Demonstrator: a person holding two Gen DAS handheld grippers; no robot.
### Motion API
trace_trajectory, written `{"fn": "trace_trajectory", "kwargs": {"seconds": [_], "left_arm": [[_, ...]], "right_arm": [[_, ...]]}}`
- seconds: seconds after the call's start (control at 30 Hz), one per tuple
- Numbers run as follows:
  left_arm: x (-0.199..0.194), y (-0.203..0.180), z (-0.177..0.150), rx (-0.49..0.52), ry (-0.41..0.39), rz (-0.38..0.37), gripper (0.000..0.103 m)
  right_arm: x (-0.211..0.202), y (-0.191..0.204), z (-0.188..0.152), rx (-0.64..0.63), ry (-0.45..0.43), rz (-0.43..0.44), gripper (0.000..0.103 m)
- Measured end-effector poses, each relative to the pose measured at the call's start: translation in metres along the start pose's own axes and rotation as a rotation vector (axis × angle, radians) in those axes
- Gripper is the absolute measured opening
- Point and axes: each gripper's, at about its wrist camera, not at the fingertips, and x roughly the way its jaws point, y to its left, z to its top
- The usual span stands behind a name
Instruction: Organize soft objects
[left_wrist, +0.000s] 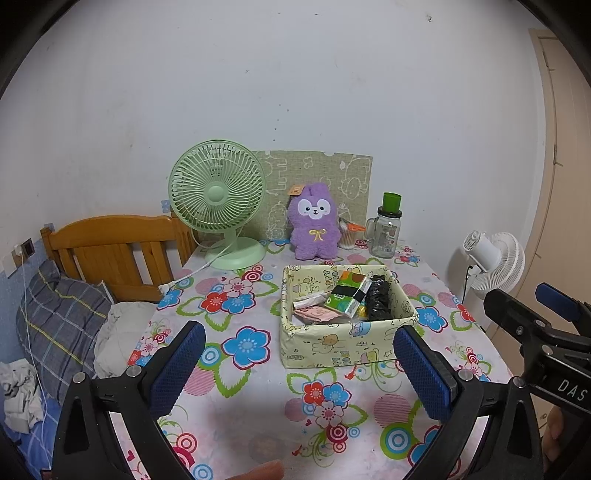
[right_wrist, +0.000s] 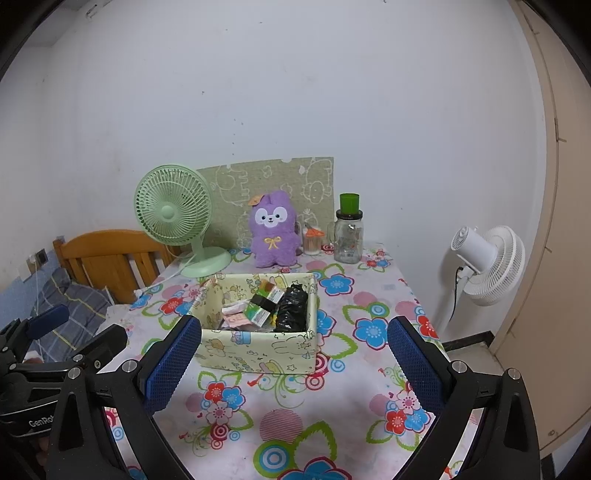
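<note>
A purple plush bunny (left_wrist: 314, 221) sits upright at the back of the flowered table, against a green patterned board; it also shows in the right wrist view (right_wrist: 274, 229). A pale yellow fabric box (left_wrist: 332, 341) (right_wrist: 258, 350) stands mid-table and holds a black bag roll (left_wrist: 378, 297) (right_wrist: 292, 308), green tissue packs (left_wrist: 347, 293) (right_wrist: 264, 301) and pink and white packets. My left gripper (left_wrist: 299, 363) is open and empty, in front of the box. My right gripper (right_wrist: 293, 360) is open and empty, in front of the box.
A green desk fan (left_wrist: 218, 201) stands back left with its cord on the table. A glass jar with a green lid (left_wrist: 388, 230) and a small jar of sticks (left_wrist: 348, 236) stand back right. A white floor fan (left_wrist: 495, 262) is right of the table. A bed with a wooden headboard (left_wrist: 110, 251) lies left.
</note>
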Motion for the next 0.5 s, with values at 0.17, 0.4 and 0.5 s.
{"fn": "trace_trajectory", "kwargs": {"seconds": [0.17, 0.4, 0.5], "left_arm": [[-0.0001, 0.0001, 0.0001, 0.001, -0.001, 0.000, 0.103], [0.0020, 0.0001, 0.0011, 0.003, -0.001, 0.002, 0.103], [0.0023, -0.0004, 0.0013, 0.005, 0.000, 0.002, 0.103]], "right_arm": [[0.0014, -0.0010, 0.0000, -0.003, -0.002, -0.002, 0.102], [0.0011, -0.0001, 0.0002, -0.004, -0.004, -0.002, 0.102], [0.0017, -0.0004, 0.0002, -0.003, -0.004, -0.003, 0.102]]}}
